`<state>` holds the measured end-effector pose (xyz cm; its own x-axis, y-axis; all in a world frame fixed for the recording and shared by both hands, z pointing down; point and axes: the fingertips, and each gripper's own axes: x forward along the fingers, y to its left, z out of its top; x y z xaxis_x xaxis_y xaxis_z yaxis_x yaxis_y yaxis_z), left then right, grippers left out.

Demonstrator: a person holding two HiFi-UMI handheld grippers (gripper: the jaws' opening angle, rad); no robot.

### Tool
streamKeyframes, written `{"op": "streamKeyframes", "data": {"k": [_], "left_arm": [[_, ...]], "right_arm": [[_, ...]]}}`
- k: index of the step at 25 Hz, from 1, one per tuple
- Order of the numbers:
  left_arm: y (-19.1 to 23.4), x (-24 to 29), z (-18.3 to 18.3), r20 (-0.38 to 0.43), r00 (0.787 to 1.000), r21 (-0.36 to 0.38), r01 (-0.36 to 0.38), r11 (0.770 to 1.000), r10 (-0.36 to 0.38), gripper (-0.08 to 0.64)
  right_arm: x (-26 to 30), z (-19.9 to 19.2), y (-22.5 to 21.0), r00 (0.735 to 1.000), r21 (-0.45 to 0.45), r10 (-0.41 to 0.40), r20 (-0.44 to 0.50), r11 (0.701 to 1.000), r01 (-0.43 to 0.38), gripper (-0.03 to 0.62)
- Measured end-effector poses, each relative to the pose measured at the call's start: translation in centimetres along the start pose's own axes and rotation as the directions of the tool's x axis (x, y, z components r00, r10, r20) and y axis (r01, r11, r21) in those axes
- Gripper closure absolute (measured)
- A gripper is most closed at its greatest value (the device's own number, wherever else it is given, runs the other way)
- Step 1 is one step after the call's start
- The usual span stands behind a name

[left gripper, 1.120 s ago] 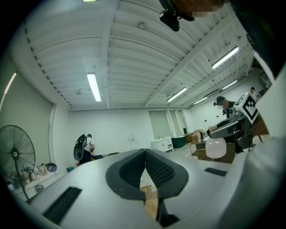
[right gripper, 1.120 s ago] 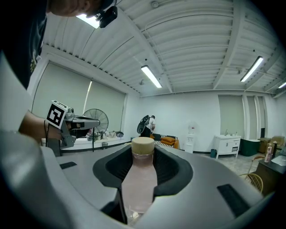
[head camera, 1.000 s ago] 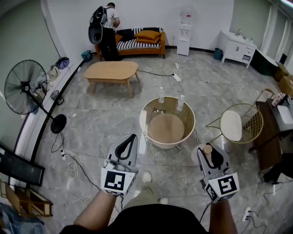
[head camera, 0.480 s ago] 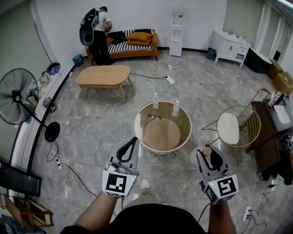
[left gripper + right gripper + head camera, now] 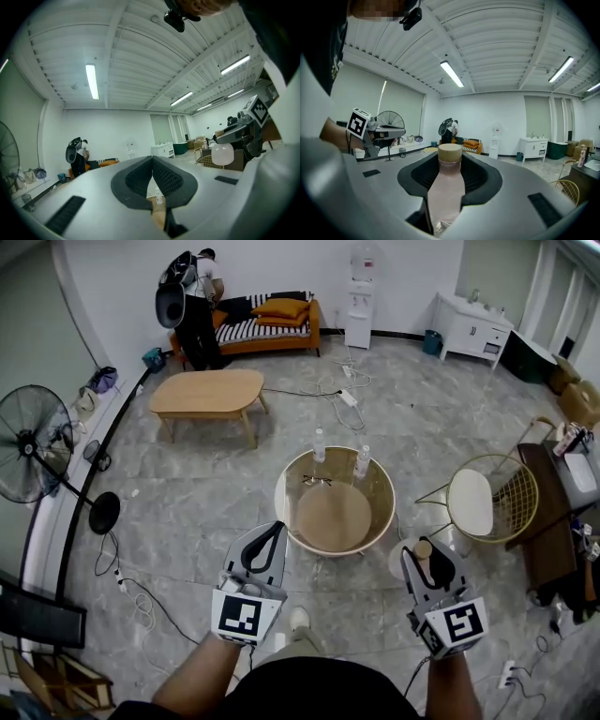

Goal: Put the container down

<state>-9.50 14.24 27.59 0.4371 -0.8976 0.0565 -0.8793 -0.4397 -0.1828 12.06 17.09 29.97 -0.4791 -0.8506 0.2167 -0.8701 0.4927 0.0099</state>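
A round glass-topped bench point(image 5: 278, 498) stands mid-floor, a clear plastic bottle point(image 5: 319, 443) and a second clear bottle point(image 5: 362, 461) upright at its far edge, a pair of spectacles point(image 5: 317, 480) just near of the left one. A gold wire chair point(image 5: 489, 505) stands to its right; an oval wooden coffee table point(image 5: 204, 393) lies far left, an orange sofa point(image 5: 281, 326) behind that. Near of the bench, the left tool point(image 5: 272, 527) is left, the right tool point(image 5: 423, 549) right, a pale cork-lidded container point(image 5: 449, 187) between its jaws.
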Motion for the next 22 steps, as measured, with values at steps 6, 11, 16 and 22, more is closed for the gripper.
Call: {"op": "streamKeyframes", "data": {"k": [6, 11, 16, 22], "left_arm": [[0.8, 2.2, -0.9, 0.001, 1.0, -0.02, 0.029, 0.999, -0.029, 0.545], [1.3, 4.4, -0.7, 0.017, 0.998, -0.032, 0.068, 0.997, -0.067, 0.545], [2.8, 6.2, -0.6, 0.028, 0.996, -0.054, 0.081, 0.995, -0.08, 0.545], [5.1, 7.7, -1.0, 0.026, 0.997, -0.062, 0.081, 0.995, -0.079, 0.545]], "right_arm": [[1.7, 0.6, -0.6, 0.999, -0.02, -0.016, 0.033, 1.0, 0.017, 0.439], [3.0, 1.4, -1.4, 0.999, -0.015, -0.039, 0.037, 0.999, 0.039, 0.439], [4.8, 1.3, -1.8, 1.0, -0.002, -0.025, -0.001, 1.0, 0.025, 0.439], [7.7, 1.9, -1.7, 1.0, 0.008, -0.018, 0.002, 1.0, 0.018, 0.439]]}}
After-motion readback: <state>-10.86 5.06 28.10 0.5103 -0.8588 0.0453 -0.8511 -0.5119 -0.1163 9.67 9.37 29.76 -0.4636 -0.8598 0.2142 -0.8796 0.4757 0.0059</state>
